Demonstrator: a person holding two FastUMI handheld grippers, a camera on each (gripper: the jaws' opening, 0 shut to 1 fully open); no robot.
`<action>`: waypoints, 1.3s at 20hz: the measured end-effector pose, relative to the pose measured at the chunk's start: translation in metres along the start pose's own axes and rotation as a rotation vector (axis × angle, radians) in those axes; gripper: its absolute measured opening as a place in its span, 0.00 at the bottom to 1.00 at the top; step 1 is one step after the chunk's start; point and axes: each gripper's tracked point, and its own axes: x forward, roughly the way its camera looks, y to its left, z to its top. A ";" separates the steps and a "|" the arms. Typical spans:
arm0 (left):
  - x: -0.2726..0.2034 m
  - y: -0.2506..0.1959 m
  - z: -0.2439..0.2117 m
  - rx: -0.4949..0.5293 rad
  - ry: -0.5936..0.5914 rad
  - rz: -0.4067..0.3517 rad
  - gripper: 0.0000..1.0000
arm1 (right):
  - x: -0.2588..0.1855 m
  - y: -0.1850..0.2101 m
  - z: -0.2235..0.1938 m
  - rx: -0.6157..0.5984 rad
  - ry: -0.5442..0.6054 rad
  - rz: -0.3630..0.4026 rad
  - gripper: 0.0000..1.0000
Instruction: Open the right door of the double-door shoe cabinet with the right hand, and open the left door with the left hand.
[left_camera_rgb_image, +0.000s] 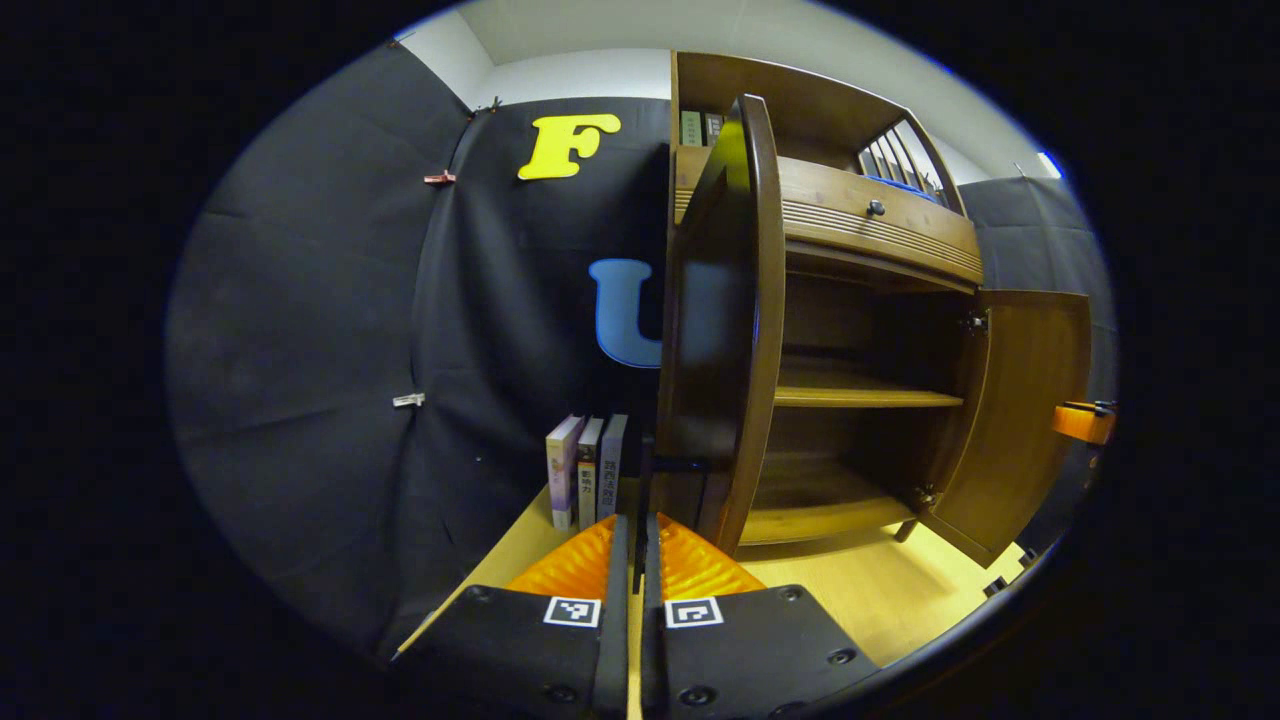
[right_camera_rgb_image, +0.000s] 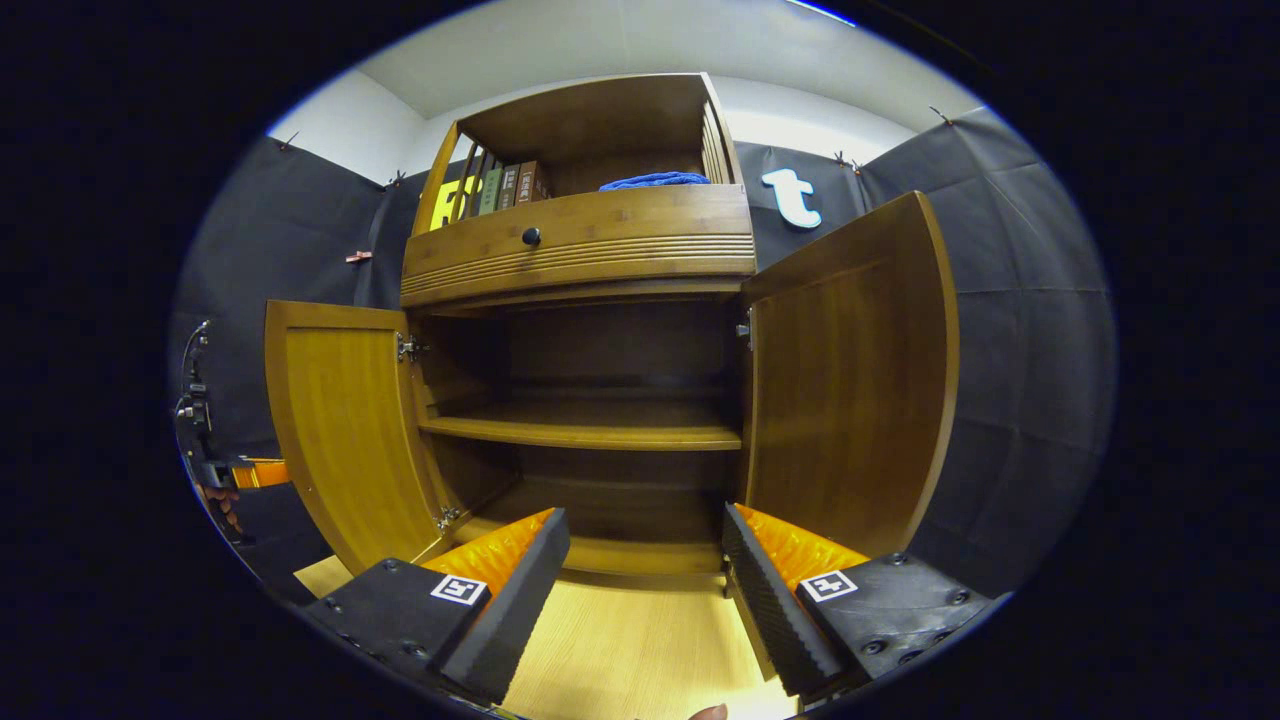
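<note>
Before the shoe cabinet (right_camera_rgb_image: 590, 260), right claw (right_camera_rgb_image: 645, 560) agape, left claw (left_camera_rgb_image: 636, 560) seemingly closed

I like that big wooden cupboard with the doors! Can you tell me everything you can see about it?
The shoe cabinet looks like glossy brown wood and stands on a pale wooden floor. Both its left door and right door are swung wide open on metal hinges. Inside is one bare shelf. Above the doors sits a ribbed drawer with a dark knob, and the top cubby holds books and a blue cloth.
</note>
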 end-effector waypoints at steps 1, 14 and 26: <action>-0.005 0.003 0.000 0.005 -0.001 0.021 0.11 | -0.001 -0.002 0.002 -0.003 -0.005 -0.006 0.96; -0.069 -0.029 0.006 0.030 -0.063 0.002 0.96 | 0.004 0.003 0.017 0.004 -0.046 -0.012 1.00; -0.065 -0.126 0.064 0.066 -0.147 -0.092 0.96 | -0.007 0.009 0.037 -0.013 -0.097 -0.048 0.96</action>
